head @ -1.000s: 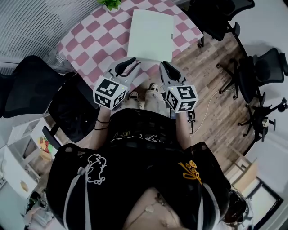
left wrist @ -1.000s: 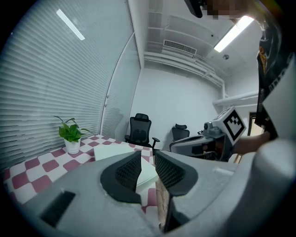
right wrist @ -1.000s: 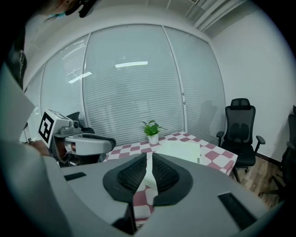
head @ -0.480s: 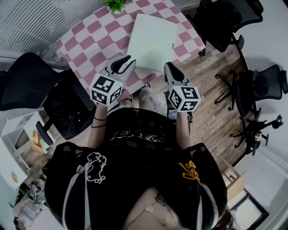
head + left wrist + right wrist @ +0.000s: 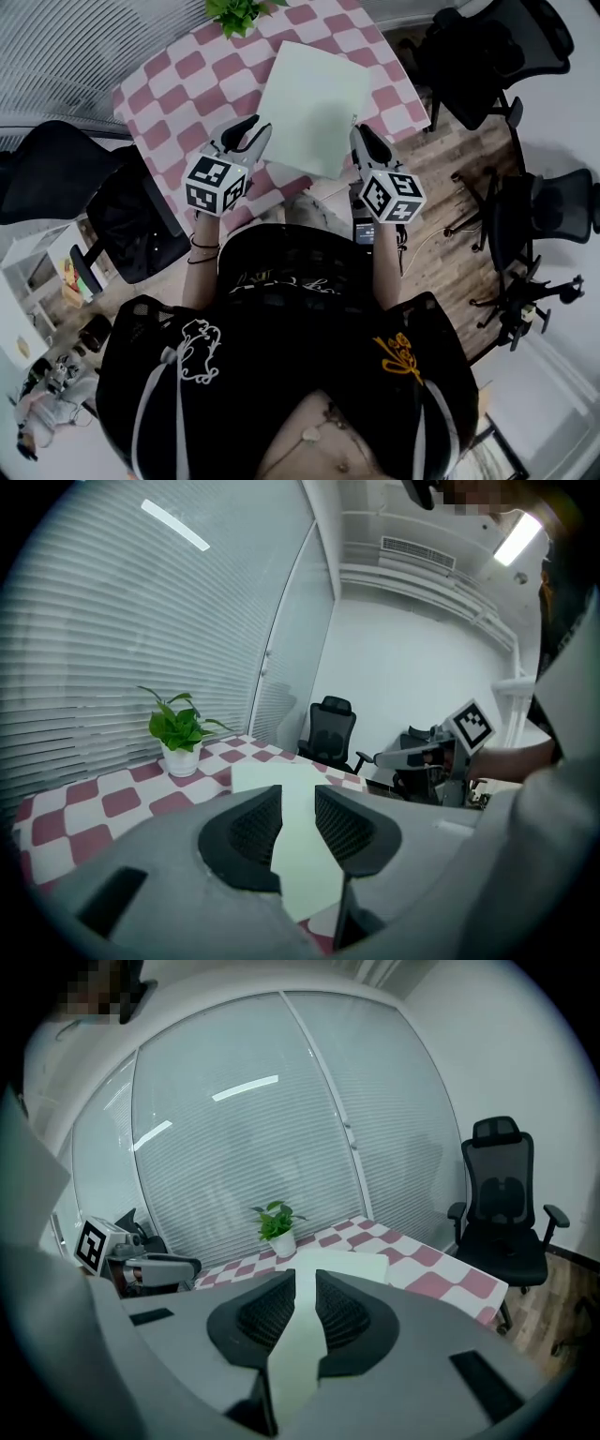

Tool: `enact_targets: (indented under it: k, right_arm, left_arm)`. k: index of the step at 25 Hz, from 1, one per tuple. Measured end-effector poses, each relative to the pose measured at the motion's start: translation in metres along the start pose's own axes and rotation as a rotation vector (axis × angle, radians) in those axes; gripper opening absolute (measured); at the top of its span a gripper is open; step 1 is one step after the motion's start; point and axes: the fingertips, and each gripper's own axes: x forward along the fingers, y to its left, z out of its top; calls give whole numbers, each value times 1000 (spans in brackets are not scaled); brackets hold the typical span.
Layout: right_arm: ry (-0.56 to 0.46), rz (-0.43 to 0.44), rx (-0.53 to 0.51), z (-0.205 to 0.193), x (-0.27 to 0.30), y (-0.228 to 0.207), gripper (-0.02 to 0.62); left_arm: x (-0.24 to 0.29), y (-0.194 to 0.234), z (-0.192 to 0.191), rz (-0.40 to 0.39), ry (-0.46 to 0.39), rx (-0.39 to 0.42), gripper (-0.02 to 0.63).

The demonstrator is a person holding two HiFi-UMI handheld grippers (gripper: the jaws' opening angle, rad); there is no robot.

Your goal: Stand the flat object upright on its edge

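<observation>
Though a thin slit shows between its black ribbed pads, the left claw (image 5: 251,129) has its jaws drawn together and clamps nothing; through that slit the left gripper view shows only the pale flat board (image 5: 314,94) lying beyond; the right claw (image 5: 364,136) is likewise closed and empty, with the same pale sheet showing through its gap; each claw carries its marker cube behind the jaws, and both are tilted a little downward.

Seen from the head view, the left claw's tips hang over the near edge of the surface (image 5: 187,84), just beside the board's left side; the right claw's tips sit just beside the board's right side, close to the near right corner of the surface; whether either tip touches the board cannot be told.

The board lies flat, turned at an angle to the edges, on the right half of the pink-and-white chequered surface; its nearest corner comes close to the near edge, between the two claws; it is not on its edge.

Well apart from the board, a potted green plant (image 5: 234,11) in a white pot stands at the far edge; black office chairs stand round about, one (image 5: 478,56) past the right edge and one (image 5: 56,169) past the left; wooden floor (image 5: 450,253) runs under the right side; slatted blinds (image 5: 66,47) cover the glass wall beyond.
</observation>
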Motion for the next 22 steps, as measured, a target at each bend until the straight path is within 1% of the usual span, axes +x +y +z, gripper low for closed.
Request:
enact_targets:
  k: [2,4,7,8,9,10,11,13,15,16,19,22]
  right_arm:
    - [18,10,28,-3,10,-16,41]
    - [45,17,53,-8,21,-31,43]
    - [101,32,89,-21,36,-48,49]
    - [122,42,103,-25,41,-52,87]
    - [142,54,122,-30,45,-56,146]
    - [160,67,147,-35,50,-58,185]
    - [175,80,177,-40,56,-61,205]
    - [197,99,243,-50,65,-68,232]
    - [218,111,295,-57,75,-77,252]
    - [232,114,305,-61,80,-81,258]
    - [286,116,291,-72,90,-89,272]
    - [324,137,313,-80,99,-88,276]
  left_arm:
    - [10,7,-5,10,29,-20,104]
    - [20,13,-11,9,56,-57,112]
    - [31,20,-25,-8,114,-115,206]
    - [34,23,-32,-13,140,-128,220]
    - [37,25,-39,-18,168,-140,234]
    - [40,27,-46,-25,198,-153,249]
    - [43,29,-54,-35,229,-168,264]
    - [50,32,-68,-62,282,-200,293]
    - [59,38,-77,-77,317,-231,316]
    - [63,41,-80,-80,330,-244,330]
    - [73,51,-92,-89,367,-282,367]
    - [83,56,-101,-129,385,-349,380]
